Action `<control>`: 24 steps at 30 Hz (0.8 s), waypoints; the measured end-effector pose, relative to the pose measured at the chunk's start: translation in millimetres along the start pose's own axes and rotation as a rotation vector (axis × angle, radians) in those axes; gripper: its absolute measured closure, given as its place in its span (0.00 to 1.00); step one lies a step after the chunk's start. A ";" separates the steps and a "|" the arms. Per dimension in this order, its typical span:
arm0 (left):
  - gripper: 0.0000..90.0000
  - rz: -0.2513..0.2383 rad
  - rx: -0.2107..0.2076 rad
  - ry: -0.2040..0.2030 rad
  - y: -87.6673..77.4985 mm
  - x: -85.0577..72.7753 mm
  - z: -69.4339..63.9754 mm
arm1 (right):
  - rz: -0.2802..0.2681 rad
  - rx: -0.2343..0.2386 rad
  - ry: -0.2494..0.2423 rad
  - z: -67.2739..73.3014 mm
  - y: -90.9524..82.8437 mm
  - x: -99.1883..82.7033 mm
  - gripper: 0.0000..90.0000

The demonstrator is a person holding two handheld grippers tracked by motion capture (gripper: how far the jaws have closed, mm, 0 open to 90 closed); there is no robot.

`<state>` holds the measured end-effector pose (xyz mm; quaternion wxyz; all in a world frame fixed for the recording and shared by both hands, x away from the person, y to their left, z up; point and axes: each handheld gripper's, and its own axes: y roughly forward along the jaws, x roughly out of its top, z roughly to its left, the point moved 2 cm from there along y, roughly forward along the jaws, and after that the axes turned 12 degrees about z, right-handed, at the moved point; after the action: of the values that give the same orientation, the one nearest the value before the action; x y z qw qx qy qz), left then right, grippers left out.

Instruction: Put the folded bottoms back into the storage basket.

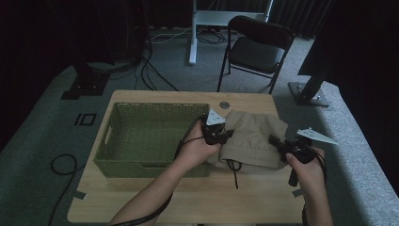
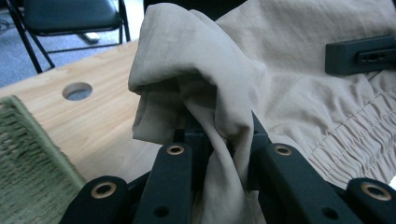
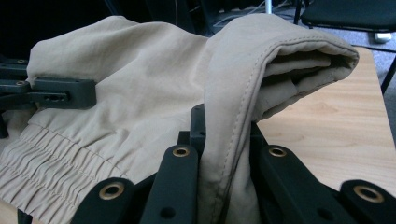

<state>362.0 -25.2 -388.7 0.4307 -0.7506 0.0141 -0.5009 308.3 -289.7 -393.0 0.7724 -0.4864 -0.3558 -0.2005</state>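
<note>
A folded pair of beige trousers [image 1: 254,136] with an elastic waistband and a dark drawstring hangs between both hands over the wooden table [image 1: 188,197]. My left gripper [image 1: 225,135] is shut on the trousers' left edge; in the left gripper view the beige cloth [image 2: 224,116] bunches between the black jaws of the gripper [image 2: 219,135]. My right gripper [image 1: 275,141] is shut on the right edge, where a stitched fold of the trousers [image 3: 233,107] is pinched by the gripper [image 3: 224,130]. The other gripper's black finger [image 3: 60,91] lies across the cloth at the left.
A green woven basket [image 1: 106,141] stands on the table's left half, close beside the left hand. A round cable hole [image 1: 224,104] is near the far edge. Beyond the table stands a black folding chair [image 1: 259,49], with cables on the grey floor.
</note>
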 end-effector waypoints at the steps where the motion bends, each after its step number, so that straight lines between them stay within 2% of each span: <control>1: 0.89 -0.002 -0.001 -0.001 -2.7 0.1 1.8 | -0.003 0.005 -0.002 1.6 0.4 1.3 0.91; 10: 0.89 -0.017 0.026 -0.020 -26.7 2.2 20.8 | -0.006 0.038 -0.008 20.6 9.7 19.5 0.91; 15: 0.89 -0.033 0.026 -0.035 -41.3 3.7 31.2 | -0.011 0.047 -0.030 33.6 13.9 32.9 0.91; 21: 0.89 -0.038 0.060 -0.031 -56.8 5.1 45.1 | -0.016 0.056 -0.057 50.9 19.7 47.5 0.91; 24: 0.89 -0.042 0.069 -0.043 -65.5 3.9 53.1 | -0.018 0.066 -0.064 59.1 24.3 53.4 0.91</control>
<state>377.7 47.8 -349.3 0.4459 -0.7460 -0.0281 -0.4938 338.9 -224.1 -351.8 0.7746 -0.4634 -0.3911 -0.1800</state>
